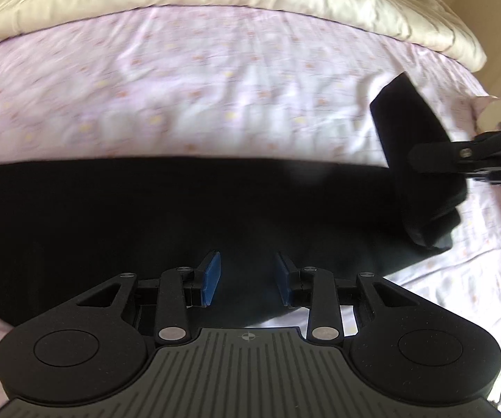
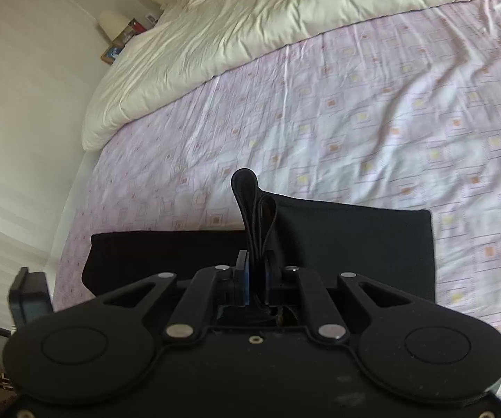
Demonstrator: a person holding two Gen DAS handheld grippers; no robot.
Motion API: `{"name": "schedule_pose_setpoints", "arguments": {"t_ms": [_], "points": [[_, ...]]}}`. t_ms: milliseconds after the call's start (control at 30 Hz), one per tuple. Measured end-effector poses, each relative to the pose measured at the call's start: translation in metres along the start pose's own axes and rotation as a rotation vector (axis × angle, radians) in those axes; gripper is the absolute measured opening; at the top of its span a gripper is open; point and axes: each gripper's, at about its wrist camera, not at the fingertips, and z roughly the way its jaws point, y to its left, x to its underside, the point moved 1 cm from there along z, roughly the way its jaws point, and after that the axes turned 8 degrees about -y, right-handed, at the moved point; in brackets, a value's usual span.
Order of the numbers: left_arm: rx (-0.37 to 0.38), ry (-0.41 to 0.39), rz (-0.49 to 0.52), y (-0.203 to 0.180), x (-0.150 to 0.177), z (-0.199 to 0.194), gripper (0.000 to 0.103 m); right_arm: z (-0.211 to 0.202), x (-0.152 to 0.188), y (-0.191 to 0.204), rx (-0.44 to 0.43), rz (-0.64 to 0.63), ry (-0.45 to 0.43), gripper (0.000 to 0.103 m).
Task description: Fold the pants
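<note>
Surface: a bed (image 2: 354, 111) covered by a pink sheet with small square motifs, creased in places.
Bedding: a cream duvet (image 2: 236, 24) bunched along the far side of the bed.
Pants: black pants (image 1: 180, 216) lie flat across the near part of the bed as a long dark band — one end is lifted and doubled over at the right of the left wrist view.
Left gripper: the left gripper (image 1: 247, 278) hangs over the flat part of the pants, its blue pads (image 1: 212, 277) spread apart; whether cloth sits between them cannot be told against the dark fabric.
Right gripper: the right gripper (image 2: 255, 271) is pressed together on a folded edge of the pants — several layers of black cloth stand up from between its pads in loops.
Right gripper, seen from the left: it enters at the right edge, with the raised end of the pants hanging at its tip.
Pants, seen from the right: the fabric spreads out flat to both sides below the pinched edge.
Surroundings: a pale wall (image 2: 24, 104) beside the bed; small items at the bed's far corner are too blurred to name.
Image quality: both views show motion blur.
</note>
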Motion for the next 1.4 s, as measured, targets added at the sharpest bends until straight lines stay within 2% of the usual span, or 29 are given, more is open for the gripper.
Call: {"name": "schedule_pose_setpoints", "arguments": {"t_ms": [133, 267, 400, 533, 667, 767, 933, 1033, 1067, 1100, 1133, 1233, 1400], "points": [[-0.026, 0.024, -0.033, 0.041, 0.016, -0.011, 0.034, 0.049, 0.020, 0.031, 0.066, -0.033, 0.042, 0.009], [-0.037, 0.033, -0.048, 0.067, 0.026, -0.020, 0.033, 0.082, 0.032, 0.038, 0.135, -0.041, 0.060, 0.010], [-0.030, 0.032, -0.054, 0.075, 0.025, -0.022, 0.033, 0.096, 0.036, 0.050, 0.146, -0.078, 0.047, 0.021], [-0.002, 0.016, -0.031, 0.065, 0.017, -0.024, 0.033, 0.078, 0.031, 0.055, 0.068, -0.072, 0.003, 0.030], [0.045, -0.014, -0.010, 0.039, -0.003, -0.021, 0.034, 0.037, 0.017, 0.048, 0.025, -0.044, -0.077, 0.030], [0.094, -0.032, 0.022, 0.013, -0.019, -0.013, 0.034, 0.008, 0.011, 0.026, 0.078, -0.004, -0.117, 0.030], [0.158, -0.016, 0.088, -0.032, -0.032, 0.007, 0.033, -0.027, 0.006, -0.026, 0.279, 0.000, -0.173, 0.032], [0.182, 0.001, 0.115, -0.044, -0.029, 0.013, 0.034, -0.039, 0.006, -0.067, 0.374, 0.060, -0.174, 0.026], [0.184, 0.007, 0.123, -0.046, -0.028, 0.014, 0.034, -0.040, 0.005, -0.078, 0.382, 0.076, -0.167, 0.021], [0.186, 0.013, 0.129, -0.045, -0.026, 0.015, 0.034, -0.040, 0.005, -0.085, 0.386, 0.085, -0.151, 0.007], [0.185, 0.017, 0.132, -0.046, -0.027, 0.017, 0.034, -0.037, 0.004, -0.090, 0.388, 0.086, -0.135, 0.003], [0.176, 0.030, 0.144, -0.047, -0.026, 0.021, 0.033, -0.019, 0.006, -0.091, 0.374, 0.071, -0.082, 0.003], [0.162, 0.037, 0.132, -0.045, -0.028, 0.026, 0.033, 0.017, 0.018, -0.065, 0.343, -0.009, -0.003, 0.003]]}}
